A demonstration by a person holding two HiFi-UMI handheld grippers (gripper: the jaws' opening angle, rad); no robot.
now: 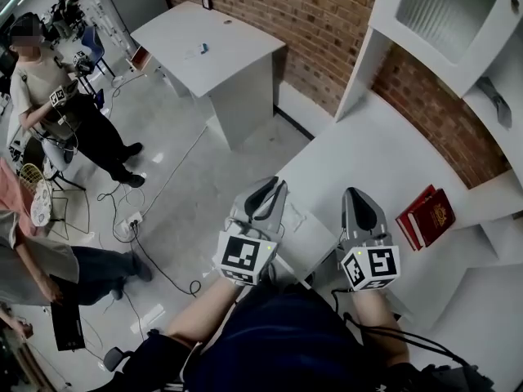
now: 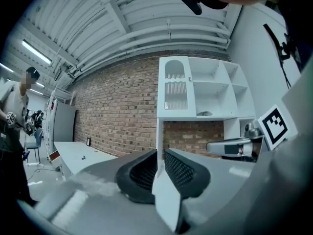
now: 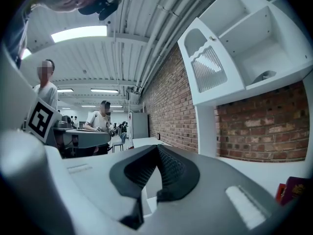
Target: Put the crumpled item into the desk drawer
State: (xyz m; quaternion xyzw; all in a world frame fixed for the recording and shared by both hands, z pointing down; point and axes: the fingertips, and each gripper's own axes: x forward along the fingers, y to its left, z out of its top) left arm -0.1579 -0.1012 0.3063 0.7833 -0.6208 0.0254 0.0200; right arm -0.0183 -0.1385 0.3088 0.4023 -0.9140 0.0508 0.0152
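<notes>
My left gripper [image 1: 276, 184] hangs over the near left corner of the white desk [image 1: 384, 153]. Its jaws stand a narrow slit apart, and in the left gripper view [image 2: 161, 161] only white surface shows through the gap. My right gripper [image 1: 359, 196] hovers over the desk's near edge with its ribbed pads [image 3: 168, 168] pressed together and nothing between them. A small pale flat piece [image 1: 294, 217] lies on the desk between the two grippers. I see no crumpled item and cannot make out a drawer.
Red books [image 1: 426, 215] lie at the desk's right. A white shelf unit [image 1: 441, 15] stands on the desk against the brick wall. A second white table [image 1: 208, 51] stands across the floor. People stand at the left, with cables [image 1: 155, 243] on the floor.
</notes>
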